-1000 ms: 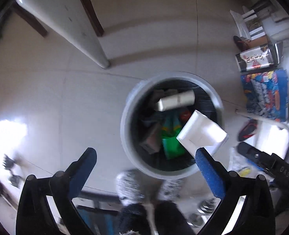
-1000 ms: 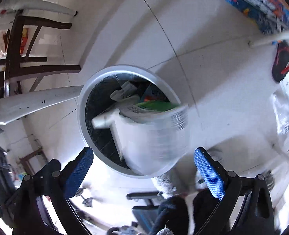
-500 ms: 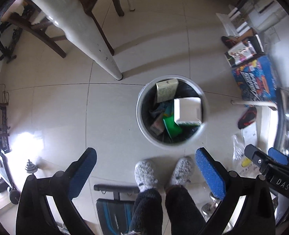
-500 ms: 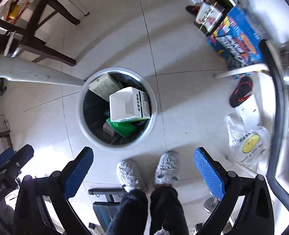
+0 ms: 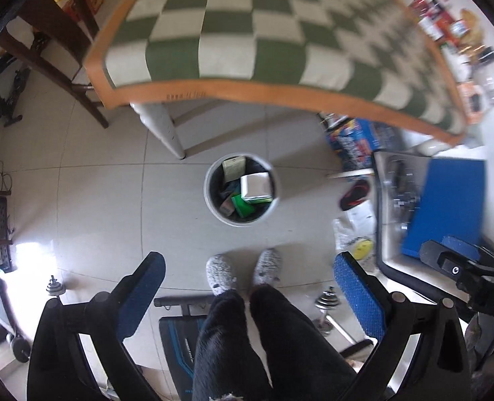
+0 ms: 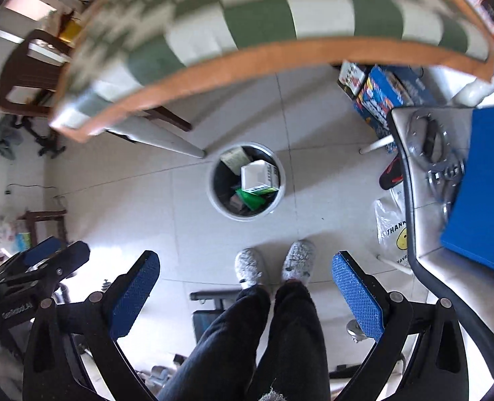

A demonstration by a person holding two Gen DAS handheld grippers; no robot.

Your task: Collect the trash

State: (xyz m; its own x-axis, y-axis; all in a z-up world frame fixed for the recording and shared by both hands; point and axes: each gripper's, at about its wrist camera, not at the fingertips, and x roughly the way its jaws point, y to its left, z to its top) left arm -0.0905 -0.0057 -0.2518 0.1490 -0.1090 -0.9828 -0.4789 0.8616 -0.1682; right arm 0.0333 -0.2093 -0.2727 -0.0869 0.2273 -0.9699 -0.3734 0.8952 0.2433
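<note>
A round grey trash bin (image 5: 213,205) (image 6: 213,200) stands on the tiled floor far below both grippers. It holds a white box (image 5: 255,185) (image 6: 258,175), a pale carton (image 5: 233,167) (image 6: 232,157) and green packaging (image 5: 241,205) (image 6: 252,198). My left gripper (image 5: 247,295) is open and empty, high above the floor. My right gripper (image 6: 245,292) is open and empty at about the same height. Each shows at the edge of the other's view.
A table with a green-and-white checked cloth (image 5: 253,23) (image 6: 247,10) fills the top of both views. A side table with a blue sheet (image 5: 447,207) (image 6: 481,183) is at the right. The person's legs and slippers (image 5: 243,270) stand before the bin. Dumbbells, boxes and a plastic bag lie on the floor.
The white box dropped into the bin and lies there. Both grippers rose well above the bin, to about table height, still open.
</note>
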